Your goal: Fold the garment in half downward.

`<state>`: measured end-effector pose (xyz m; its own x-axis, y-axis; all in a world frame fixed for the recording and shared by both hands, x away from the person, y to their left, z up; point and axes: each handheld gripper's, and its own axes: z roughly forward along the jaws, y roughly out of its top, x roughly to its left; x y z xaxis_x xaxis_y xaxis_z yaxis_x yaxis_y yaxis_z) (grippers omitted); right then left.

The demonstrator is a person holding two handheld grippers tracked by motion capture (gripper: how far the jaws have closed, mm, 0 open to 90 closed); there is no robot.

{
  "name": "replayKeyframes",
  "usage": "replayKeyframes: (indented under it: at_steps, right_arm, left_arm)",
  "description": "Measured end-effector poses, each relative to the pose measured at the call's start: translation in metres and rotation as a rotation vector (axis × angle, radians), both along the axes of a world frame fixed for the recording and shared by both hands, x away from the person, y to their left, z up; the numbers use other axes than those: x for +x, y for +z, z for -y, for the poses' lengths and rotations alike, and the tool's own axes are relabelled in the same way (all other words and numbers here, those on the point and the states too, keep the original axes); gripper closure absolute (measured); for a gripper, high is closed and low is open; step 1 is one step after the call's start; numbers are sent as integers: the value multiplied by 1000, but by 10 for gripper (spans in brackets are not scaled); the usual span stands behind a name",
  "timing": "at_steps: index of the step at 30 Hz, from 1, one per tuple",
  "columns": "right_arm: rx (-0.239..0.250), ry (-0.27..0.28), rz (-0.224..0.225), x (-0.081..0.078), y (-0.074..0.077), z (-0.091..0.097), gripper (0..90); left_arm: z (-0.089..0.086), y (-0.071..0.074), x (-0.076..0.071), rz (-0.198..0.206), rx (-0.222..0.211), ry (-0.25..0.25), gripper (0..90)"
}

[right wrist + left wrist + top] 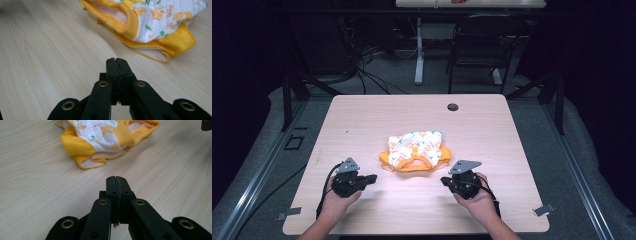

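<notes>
A small folded garment (416,150), white with orange and green prints and yellow-orange trim, lies in the middle of the wooden table (362,120). My left gripper (372,177) rests low near the front left, jaws pressed together and empty, pointing right toward the cloth. In the left gripper view the garment (105,137) lies a short way beyond the shut tips (116,179). My right gripper (443,181) sits at the front right, pointing left, jaws together with nothing between them. The right gripper view has the garment (150,22) ahead and to the right of the tips (116,60).
A round cable hole (452,107) sits in the table's far right part. Beyond the table stand a black chair (484,45) and a white table leg (419,50), with cables on the floor. Metal clips (544,210) jut from the front corners.
</notes>
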<state>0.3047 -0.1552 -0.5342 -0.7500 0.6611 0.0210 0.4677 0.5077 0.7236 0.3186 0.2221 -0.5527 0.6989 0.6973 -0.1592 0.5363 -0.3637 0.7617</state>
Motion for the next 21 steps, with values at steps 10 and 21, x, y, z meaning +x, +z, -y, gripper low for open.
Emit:
replayKeyframes:
  at_steps: [10, 21]
  right_arm:
    - [-4, -11, 15, -13, -17, 1, 878]
    - [1, -15, 24, -17, -25, 2, 862]
  left_arm:
    - [2, -14, -11, 5, 11, -24, 898]
    - [6, -20, -15, 22, 47, -25, 896]
